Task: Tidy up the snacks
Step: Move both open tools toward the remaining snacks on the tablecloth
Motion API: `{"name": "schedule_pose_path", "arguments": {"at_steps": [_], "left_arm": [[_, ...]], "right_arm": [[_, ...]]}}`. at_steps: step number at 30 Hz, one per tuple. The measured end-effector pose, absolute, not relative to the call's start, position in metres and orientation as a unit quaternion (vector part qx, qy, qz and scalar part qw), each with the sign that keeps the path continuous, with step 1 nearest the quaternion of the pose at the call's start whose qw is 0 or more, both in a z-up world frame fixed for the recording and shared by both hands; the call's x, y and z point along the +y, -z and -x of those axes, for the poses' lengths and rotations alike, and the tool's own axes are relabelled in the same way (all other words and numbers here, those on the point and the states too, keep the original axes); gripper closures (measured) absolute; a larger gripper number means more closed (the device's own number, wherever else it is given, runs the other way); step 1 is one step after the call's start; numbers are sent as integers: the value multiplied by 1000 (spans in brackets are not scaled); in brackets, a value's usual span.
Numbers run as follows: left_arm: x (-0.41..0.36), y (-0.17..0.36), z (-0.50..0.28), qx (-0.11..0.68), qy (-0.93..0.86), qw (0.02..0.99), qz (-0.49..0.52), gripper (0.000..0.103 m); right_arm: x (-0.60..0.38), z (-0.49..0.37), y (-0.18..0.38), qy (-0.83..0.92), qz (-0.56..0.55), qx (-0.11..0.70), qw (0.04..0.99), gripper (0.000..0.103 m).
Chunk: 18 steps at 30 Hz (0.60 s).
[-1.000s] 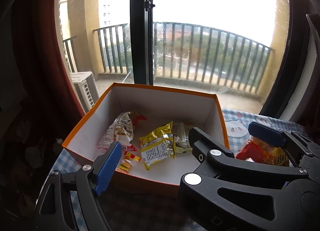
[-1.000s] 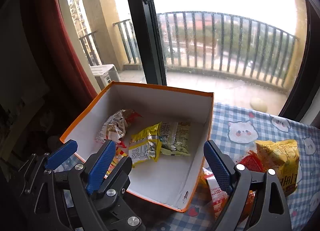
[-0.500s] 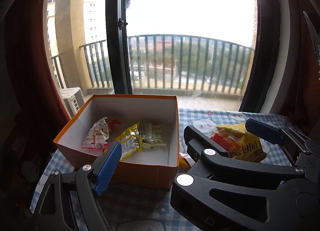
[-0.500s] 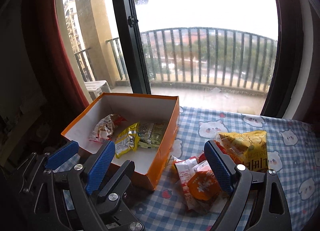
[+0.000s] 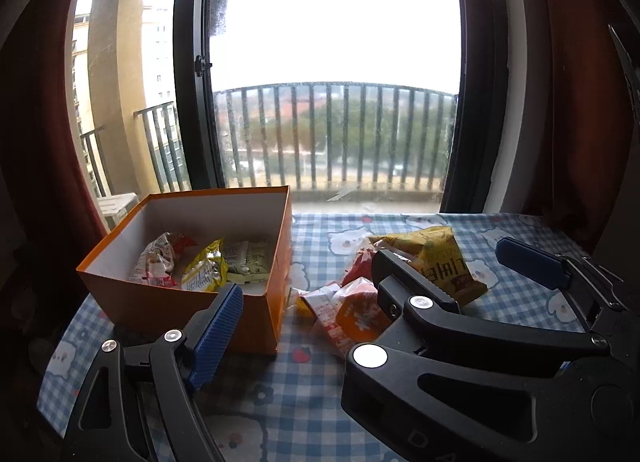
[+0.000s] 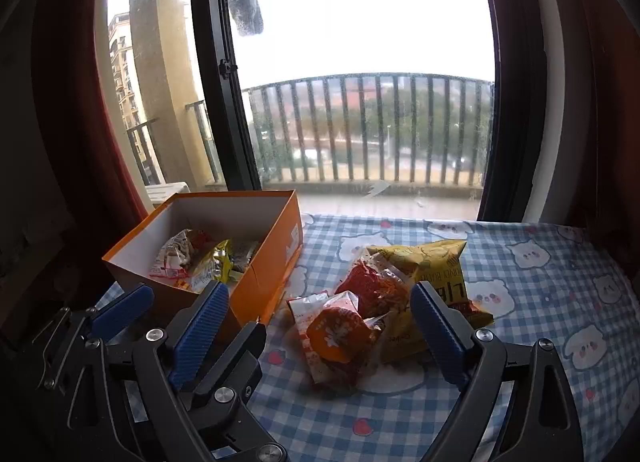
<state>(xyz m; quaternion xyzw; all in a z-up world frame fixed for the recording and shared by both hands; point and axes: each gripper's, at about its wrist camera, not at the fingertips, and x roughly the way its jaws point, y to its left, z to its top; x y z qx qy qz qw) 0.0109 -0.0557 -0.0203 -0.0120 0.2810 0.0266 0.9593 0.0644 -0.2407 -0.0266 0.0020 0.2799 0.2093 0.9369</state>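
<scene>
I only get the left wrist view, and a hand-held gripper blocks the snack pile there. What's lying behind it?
Observer: In the right wrist view, a red packet lies between the orange snack and the yellow bag, overlapping the bag.
Operator: Is the right hand-held gripper gripping anything?
Observer: No. The right hand-held gripper is open, and its pads press on nothing.

Bright window (image 5: 336,62), balcony railing (image 6: 368,126) outside, red curtains (image 5: 560,82) on both sides.
</scene>
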Motion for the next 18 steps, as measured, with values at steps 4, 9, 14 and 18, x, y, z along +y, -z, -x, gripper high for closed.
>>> {"name": "schedule_pose_path", "arguments": {"at_steps": [4, 9, 14, 18], "left_arm": [[-68, 34, -10, 289, -15, 957, 24, 18], [-79, 55, -8, 285, -5, 958, 32, 18], [-85, 79, -19, 315, 6, 948, 43, 18], [-87, 96, -24, 332, 5, 942, 48, 18]], "right_arm": [[-256, -61, 38, -195, -5, 282, 939, 9], [-269, -57, 54, -183, 6, 275, 944, 9], [-280, -61, 77, -179, -5, 292, 939, 9], [-285, -69, 97, -183, -15, 312, 932, 9]]}}
